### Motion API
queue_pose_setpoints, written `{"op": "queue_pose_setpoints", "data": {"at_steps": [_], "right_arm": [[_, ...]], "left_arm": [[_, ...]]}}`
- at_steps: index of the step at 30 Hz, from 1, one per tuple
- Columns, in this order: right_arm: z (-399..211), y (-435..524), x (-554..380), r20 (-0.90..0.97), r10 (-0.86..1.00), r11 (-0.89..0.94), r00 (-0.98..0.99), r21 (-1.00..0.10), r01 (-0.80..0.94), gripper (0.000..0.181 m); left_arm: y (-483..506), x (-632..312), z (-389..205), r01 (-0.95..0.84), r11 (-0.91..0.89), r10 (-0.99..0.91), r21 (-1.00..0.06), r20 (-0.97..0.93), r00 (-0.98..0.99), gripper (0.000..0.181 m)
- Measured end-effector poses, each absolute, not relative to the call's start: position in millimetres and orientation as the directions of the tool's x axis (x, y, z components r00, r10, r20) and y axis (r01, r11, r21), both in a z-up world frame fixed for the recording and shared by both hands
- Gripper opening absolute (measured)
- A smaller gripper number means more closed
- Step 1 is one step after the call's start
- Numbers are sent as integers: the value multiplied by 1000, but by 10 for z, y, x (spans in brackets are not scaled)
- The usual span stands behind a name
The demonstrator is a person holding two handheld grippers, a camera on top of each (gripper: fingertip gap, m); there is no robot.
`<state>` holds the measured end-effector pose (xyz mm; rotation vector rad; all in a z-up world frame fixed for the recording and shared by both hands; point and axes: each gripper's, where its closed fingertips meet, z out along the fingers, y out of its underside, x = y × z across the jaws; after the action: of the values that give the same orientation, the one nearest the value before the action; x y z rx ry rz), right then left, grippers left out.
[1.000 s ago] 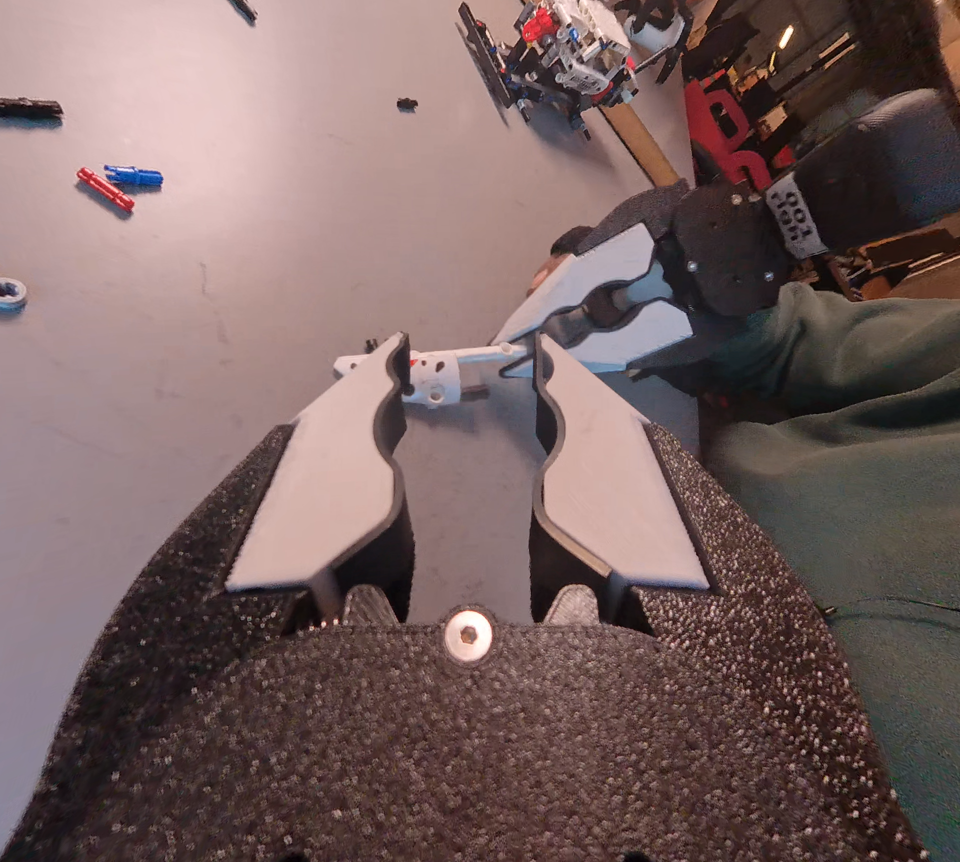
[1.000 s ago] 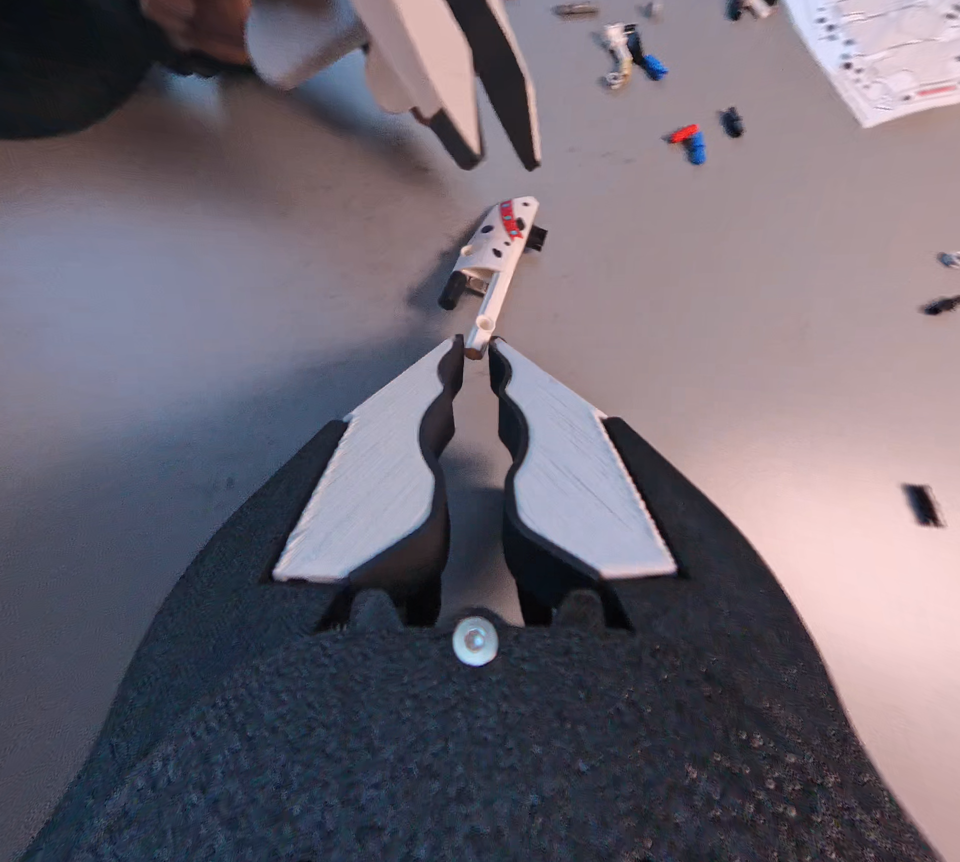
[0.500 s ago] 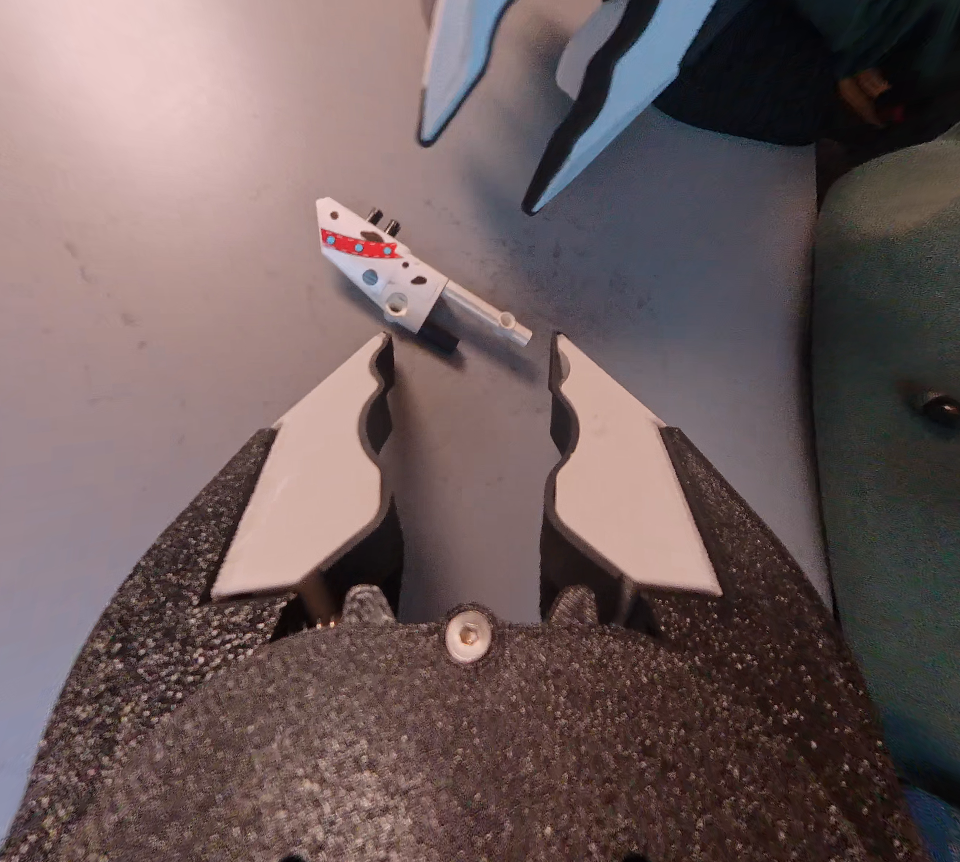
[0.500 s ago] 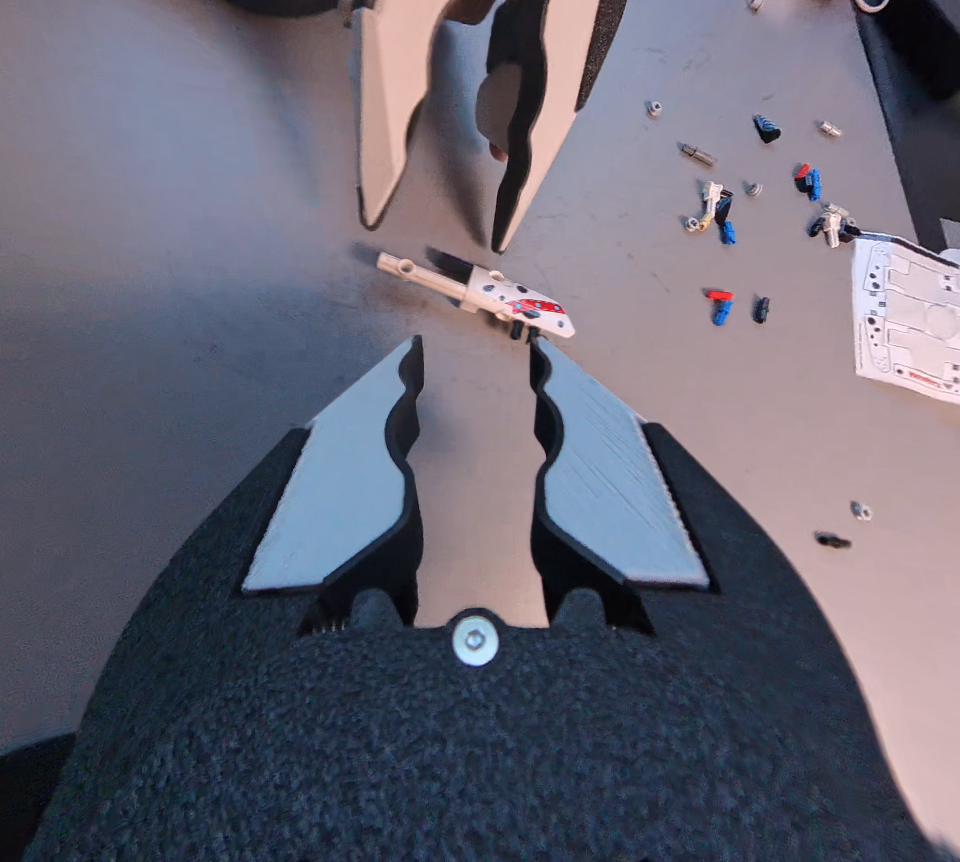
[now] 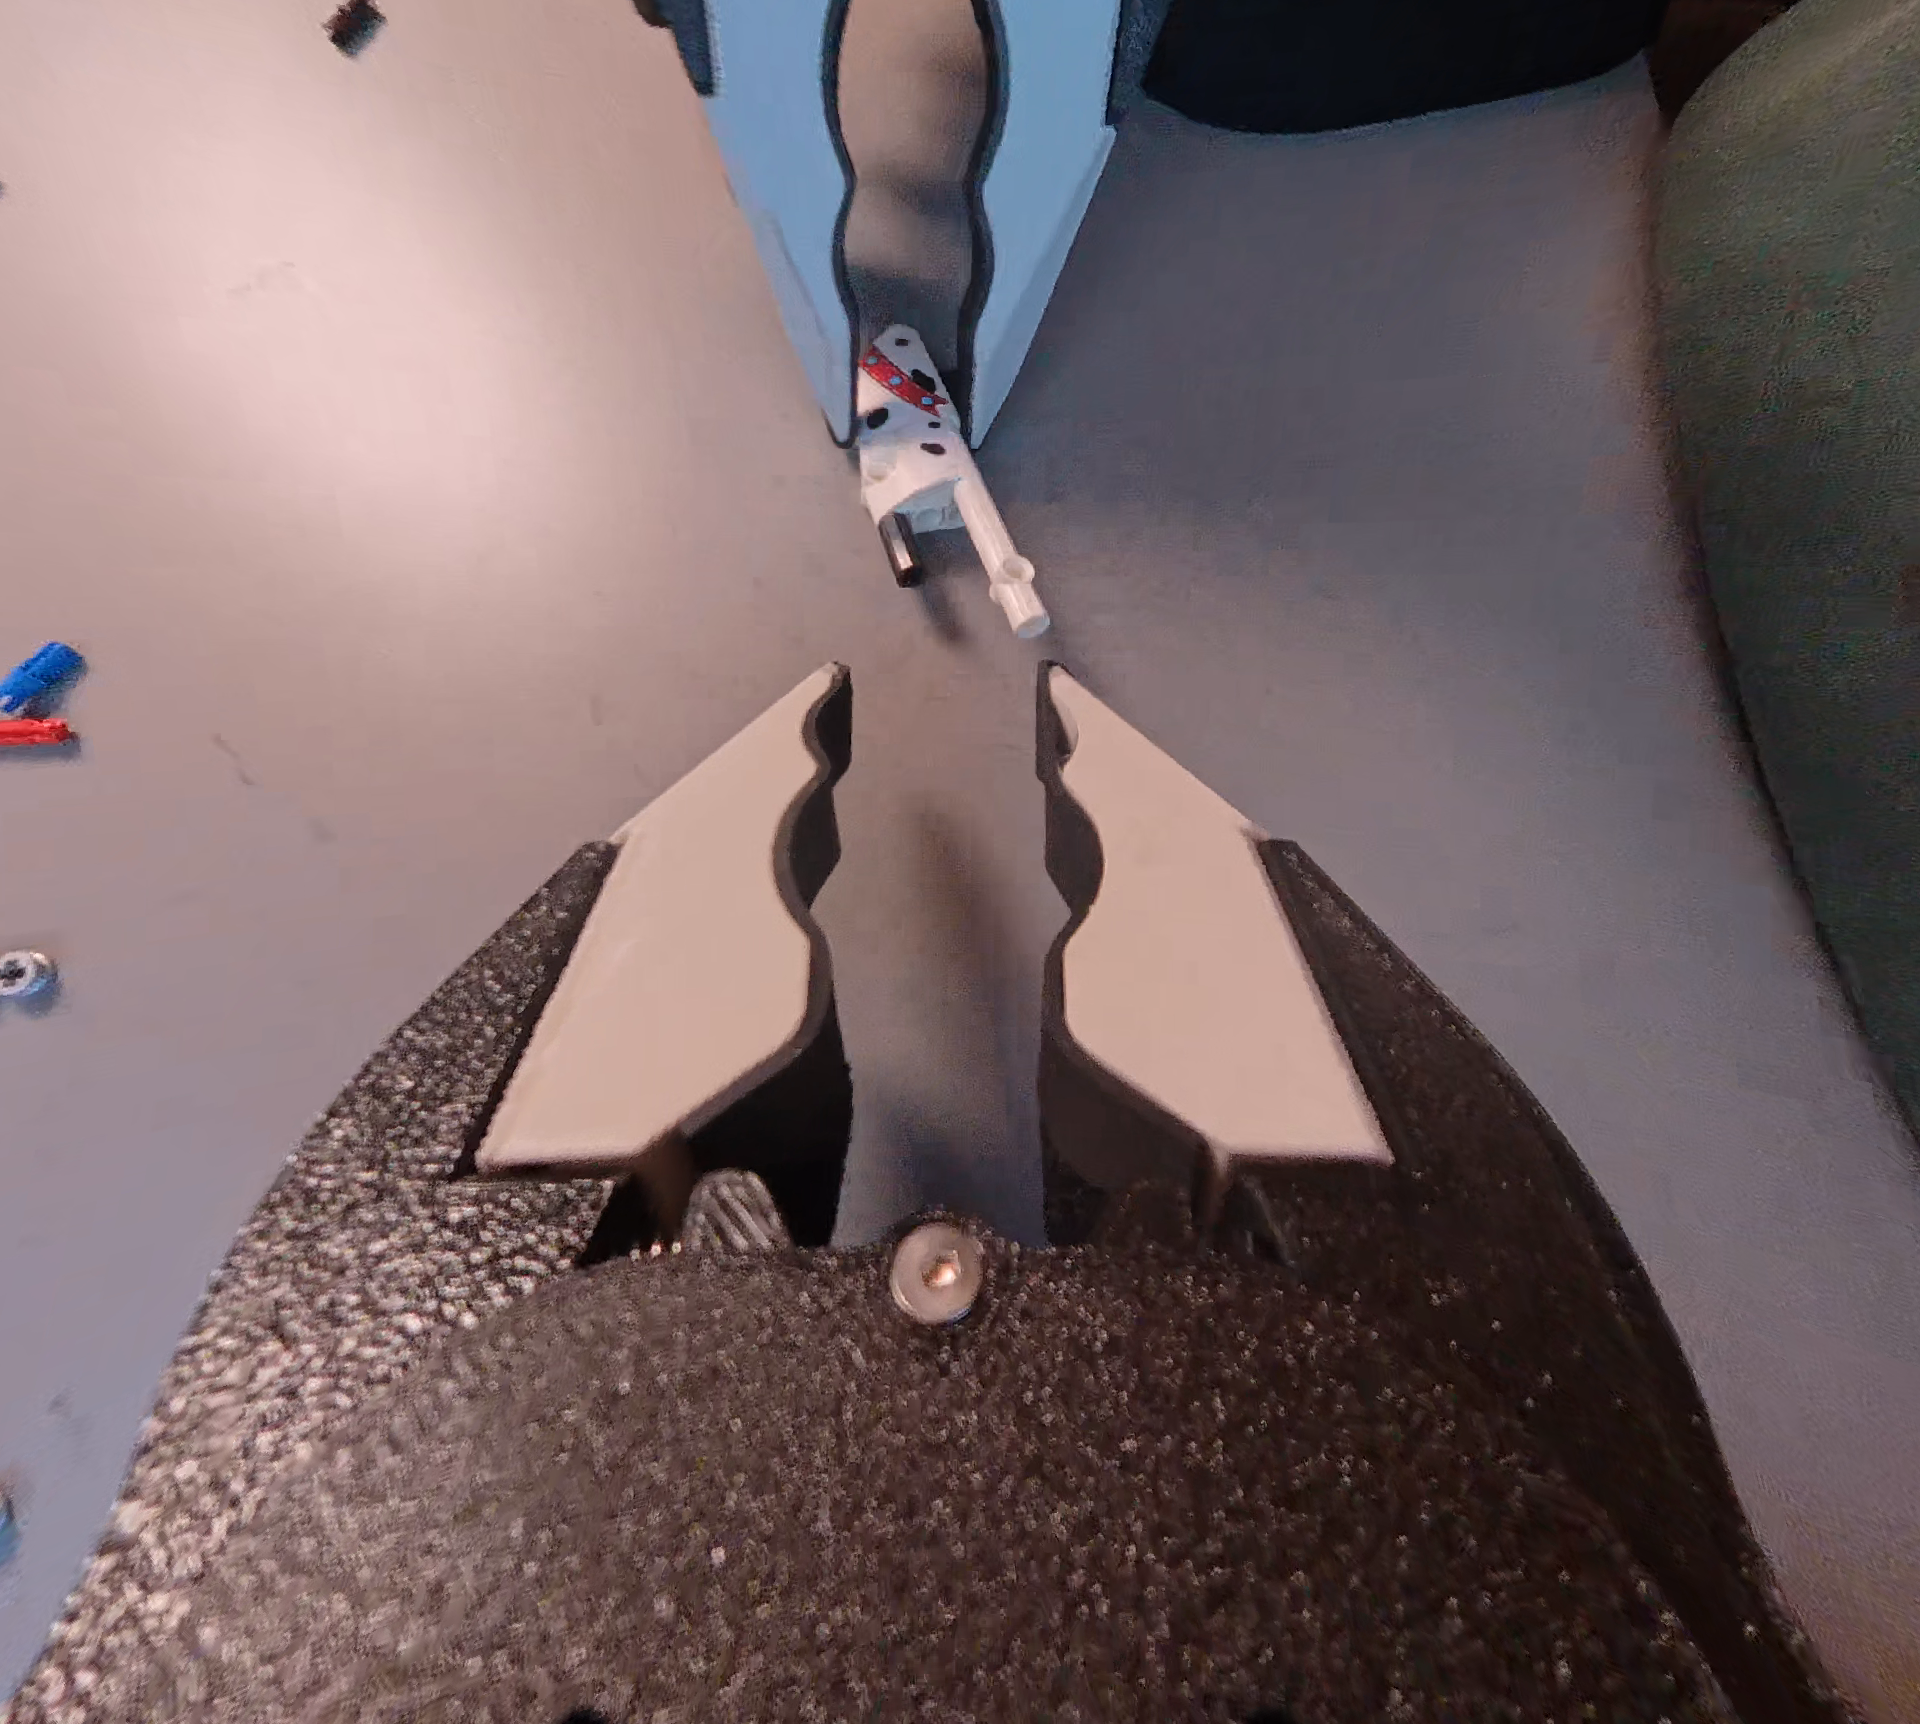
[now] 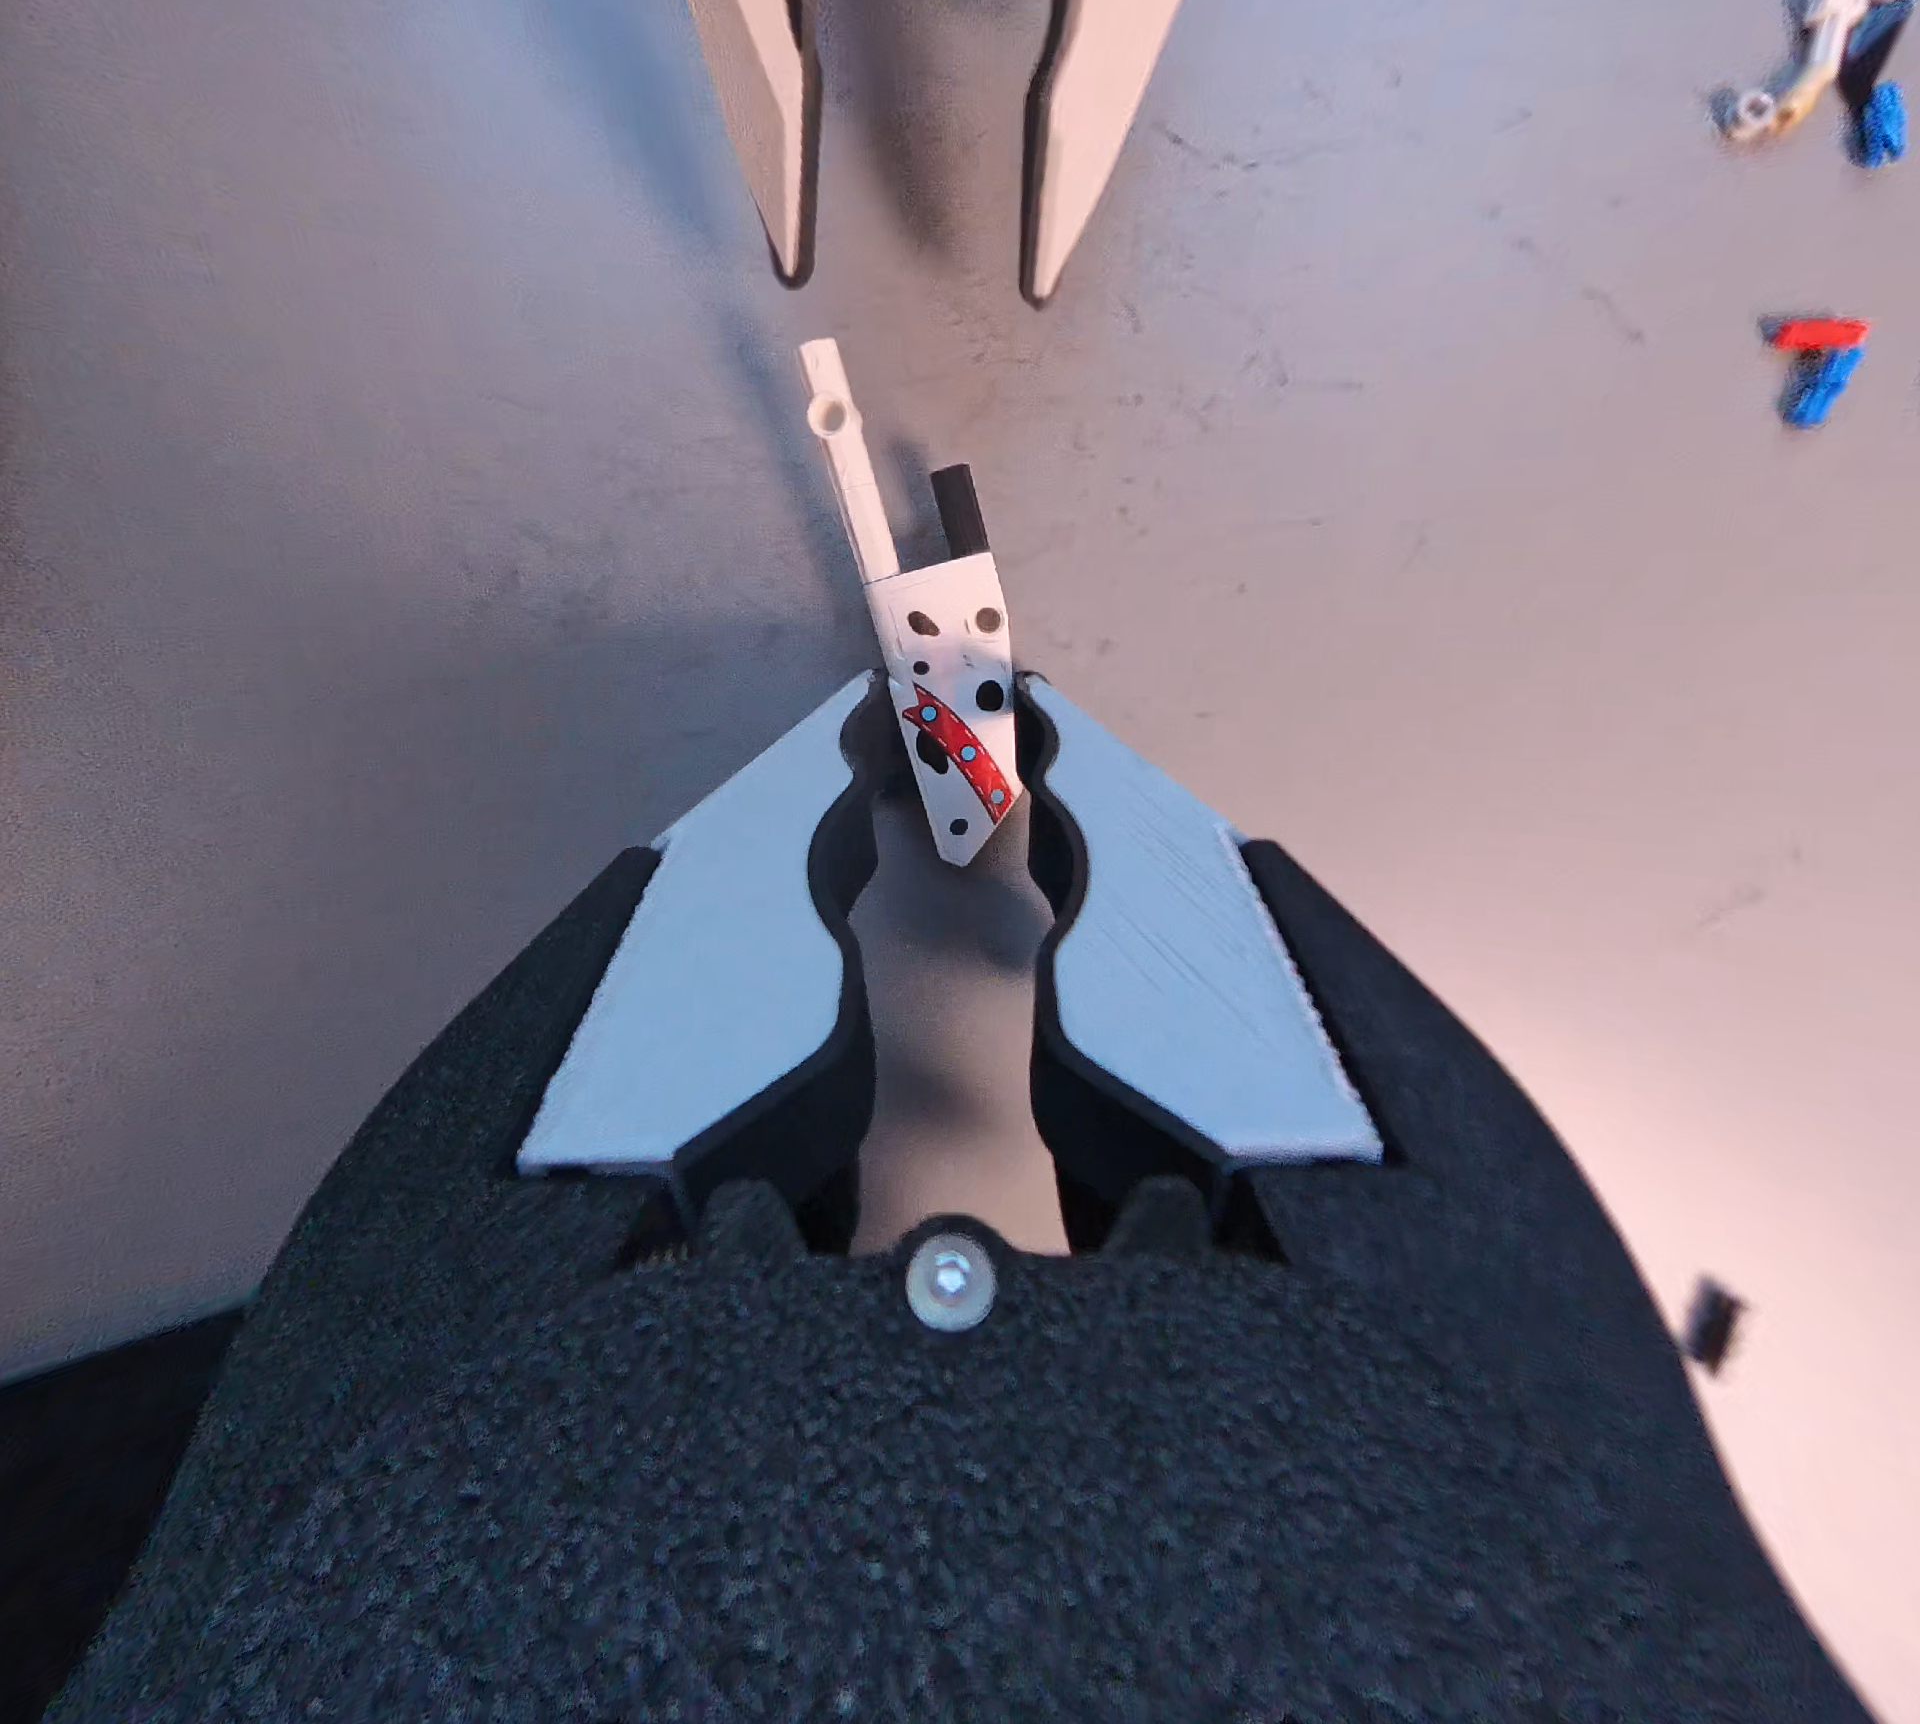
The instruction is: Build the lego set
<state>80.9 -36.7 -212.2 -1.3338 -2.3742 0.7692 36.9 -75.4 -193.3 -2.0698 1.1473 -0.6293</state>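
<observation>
Between the two facing grippers, on the grey table (image 6: 416, 427), a white spotted lego panel (image 6: 951, 708) with a red stripe is laid, its white axle (image 6: 847, 469) and black pin (image 6: 961, 511) pointing away. The panel's pointed end is straddled by the right gripper (image 6: 948, 687), whose jaws look not quite closed on it. Beyond the axle tip, the left gripper (image 5: 943, 672) is held spread and empty. A pickup appears in hand; next, a firm pinch is called for.

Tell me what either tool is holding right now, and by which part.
The right tool straddles the white spotted lego piece at its pointed, red-striped end; whether it actually pinches cannot be told. The left tool is open and holds nothing.
</observation>
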Motion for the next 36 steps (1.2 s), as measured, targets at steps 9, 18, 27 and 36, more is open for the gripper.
{"op": "queue_pose_setpoints", "data": {"at_steps": [9,18,27,36], "right_arm": [[-2117,-458,899,-133,957,122,-256,-618,777,22],[-2119,-398,892,-88,964,138,-250,-638,758,22],[-2082,-366,871,146,958,280,-247,-669,688,21],[-2119,-370,895,110,961,260,-253,-663,702,21]], "left_arm": [[-707,537,-1953,-590,-233,-834,-773,-153,530,19],[-687,559,-1947,-530,-326,-816,-783,-50,575,6],[-702,597,-1834,-30,-895,-406,-445,786,466,6],[-679,530,-1881,-52,-868,-450,-494,739,501,18]]}}
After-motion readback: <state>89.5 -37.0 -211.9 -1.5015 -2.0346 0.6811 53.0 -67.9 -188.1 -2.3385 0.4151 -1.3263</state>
